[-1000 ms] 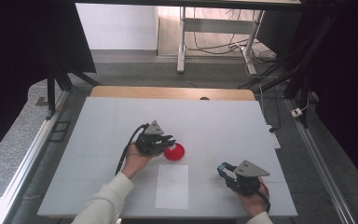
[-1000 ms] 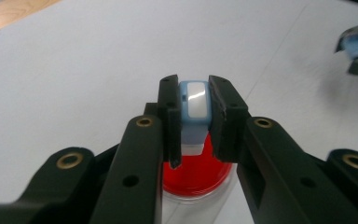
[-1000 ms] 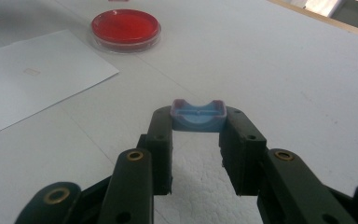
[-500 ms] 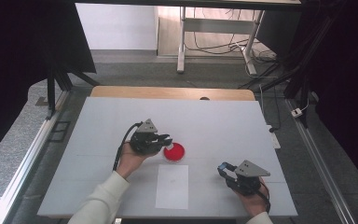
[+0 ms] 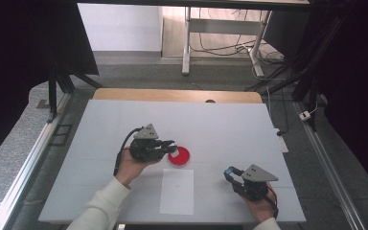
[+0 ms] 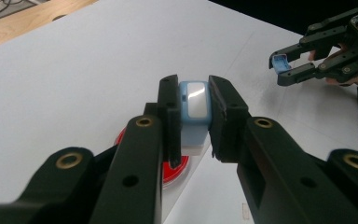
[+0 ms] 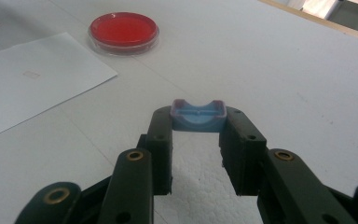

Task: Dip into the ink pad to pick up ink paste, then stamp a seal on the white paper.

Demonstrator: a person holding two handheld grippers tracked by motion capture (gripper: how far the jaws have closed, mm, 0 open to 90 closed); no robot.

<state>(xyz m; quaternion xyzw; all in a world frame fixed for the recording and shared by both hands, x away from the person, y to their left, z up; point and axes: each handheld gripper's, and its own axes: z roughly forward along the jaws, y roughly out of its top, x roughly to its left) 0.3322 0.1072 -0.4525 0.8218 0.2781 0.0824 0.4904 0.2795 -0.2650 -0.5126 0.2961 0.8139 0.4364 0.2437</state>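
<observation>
Grip first: the left gripper clamps a small light-blue case just above the red petri dish. Right of the paper sheet, the right gripper pinches a blue cap. Both pieces look separated; putting them down probably remains.

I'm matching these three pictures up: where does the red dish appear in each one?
High view: red dish at table centre, just right of the left gripper.
Left gripper view: low, behind the jaws.
Right gripper view: upper left.
Shared landmark: the white paper sheet beside the dish.
</observation>
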